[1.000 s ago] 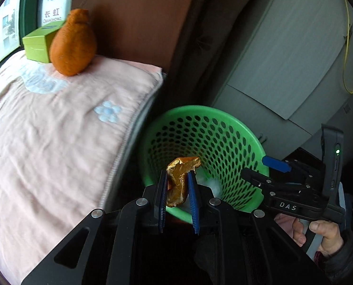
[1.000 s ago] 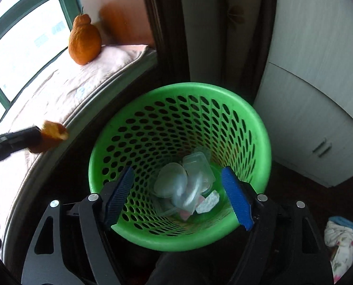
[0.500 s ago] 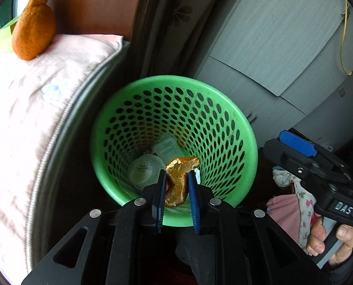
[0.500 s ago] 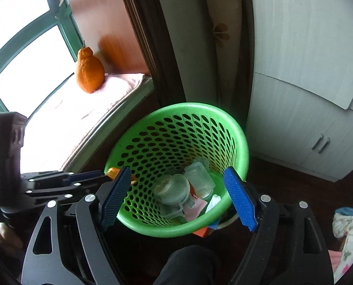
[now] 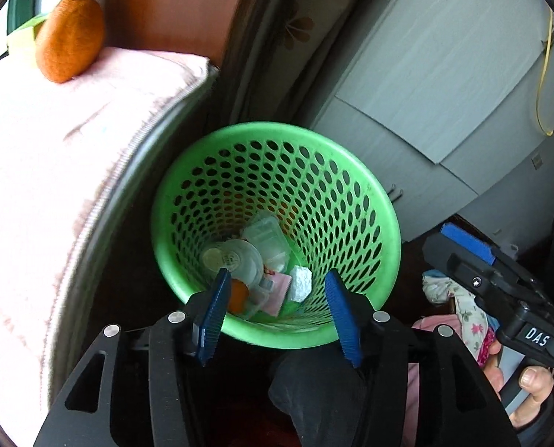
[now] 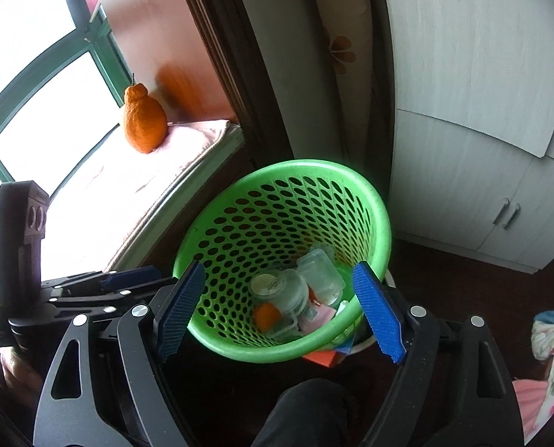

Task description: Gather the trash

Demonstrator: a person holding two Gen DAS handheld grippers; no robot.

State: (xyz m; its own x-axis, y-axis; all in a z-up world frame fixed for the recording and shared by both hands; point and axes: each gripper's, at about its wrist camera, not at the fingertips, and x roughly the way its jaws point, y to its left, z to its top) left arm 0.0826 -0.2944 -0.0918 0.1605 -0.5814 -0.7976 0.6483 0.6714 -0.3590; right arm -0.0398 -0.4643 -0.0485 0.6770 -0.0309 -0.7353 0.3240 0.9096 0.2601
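A: Left wrist view: your left gripper (image 5: pixel 279 314) is over the near rim of the round green plastic basket with holes (image 5: pixel 351 201). Its blue jaws have just been opening, and nothing is between them.

B: So where is the trash?

A: The small orange peel piece (image 5: pixel 238 295) lies at the bottom of the basket, touching the clear plastic cups and lids (image 5: pixel 239 259). A white crumpled tissue (image 5: pixel 300 284) and a pink wrapper (image 5: pixel 280 290) lie just beside them.

B: And your other hand?

A: Your right gripper (image 6: pixel 280 311) also hangs above the basket with its blue jaws wide apart and nothing in them. They have just been opening too. From that side you can see the peel (image 6: pixel 266 316) low in the basket.

B: What else is near?

A: A bumpy orange fruit with a knob on top (image 6: pixel 143 123) sits on the pale pink cushion (image 5: pixel 53 141) by the window, well apart from the basket. A grey cupboard (image 6: pixel 474 149) stands behind the basket.
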